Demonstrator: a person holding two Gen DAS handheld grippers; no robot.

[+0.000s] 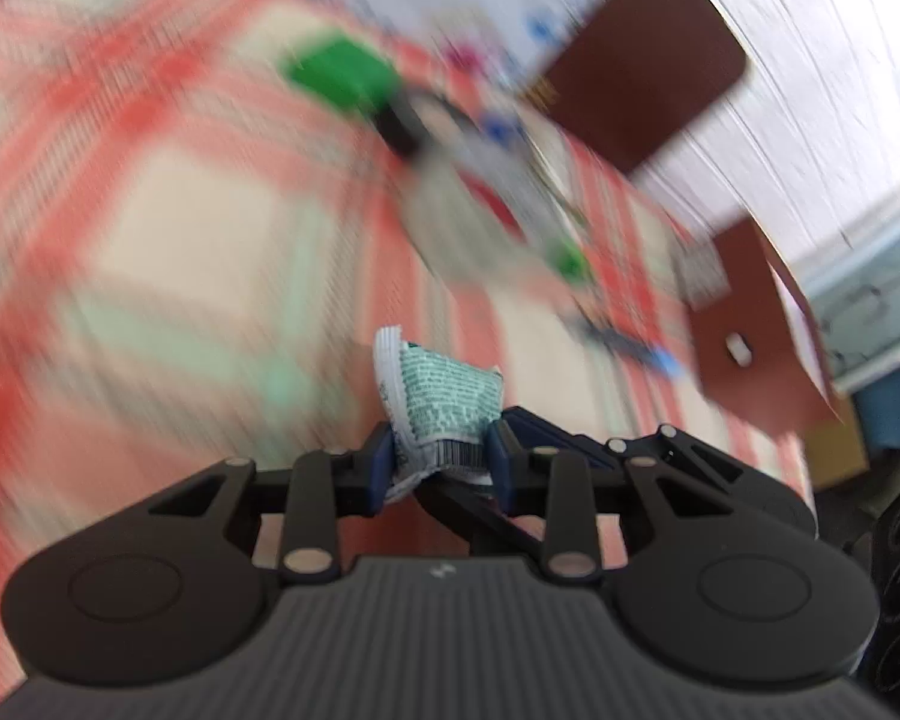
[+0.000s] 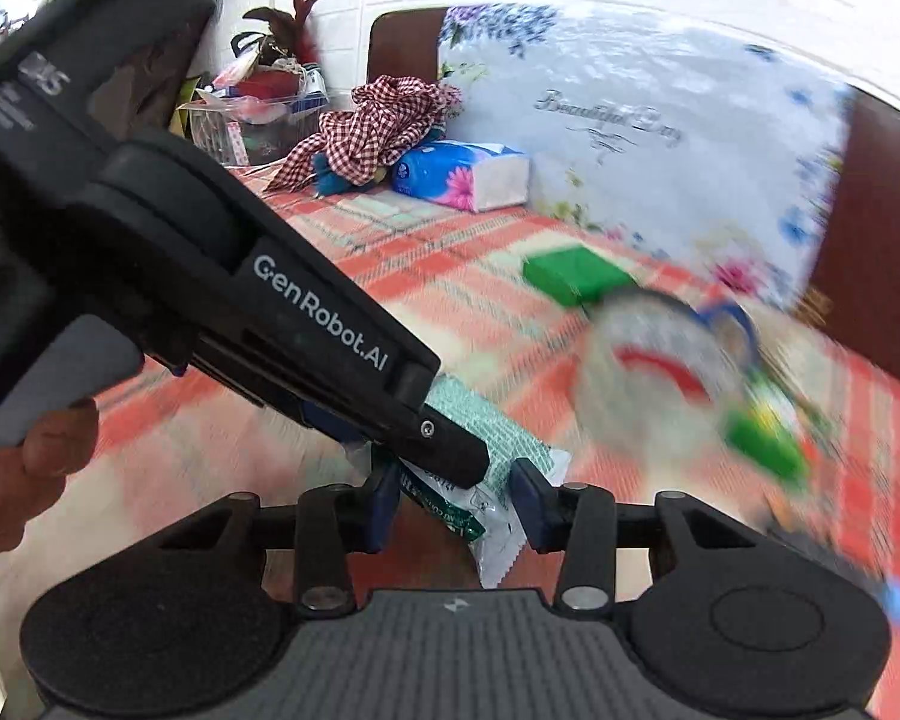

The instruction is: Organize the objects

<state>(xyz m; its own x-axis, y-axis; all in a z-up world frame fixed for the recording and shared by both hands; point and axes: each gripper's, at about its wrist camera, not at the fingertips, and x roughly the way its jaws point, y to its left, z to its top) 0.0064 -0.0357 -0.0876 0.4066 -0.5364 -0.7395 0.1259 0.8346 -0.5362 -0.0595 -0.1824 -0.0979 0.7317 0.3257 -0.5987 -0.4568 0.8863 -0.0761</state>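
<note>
Both grippers, left (image 1: 441,462) and right (image 2: 456,504), pinch one green-printed sachet (image 1: 444,396); green box (image 2: 576,273) and other clutter remain unsorted.

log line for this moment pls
left claw: shut on sachet | right claw: around the sachet's other end, grip unclear | surface: plaid cloth

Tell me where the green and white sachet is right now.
The sachet is up off the checked cloth, pinched in the left gripper, its other end between the right gripper's jaws.
</note>
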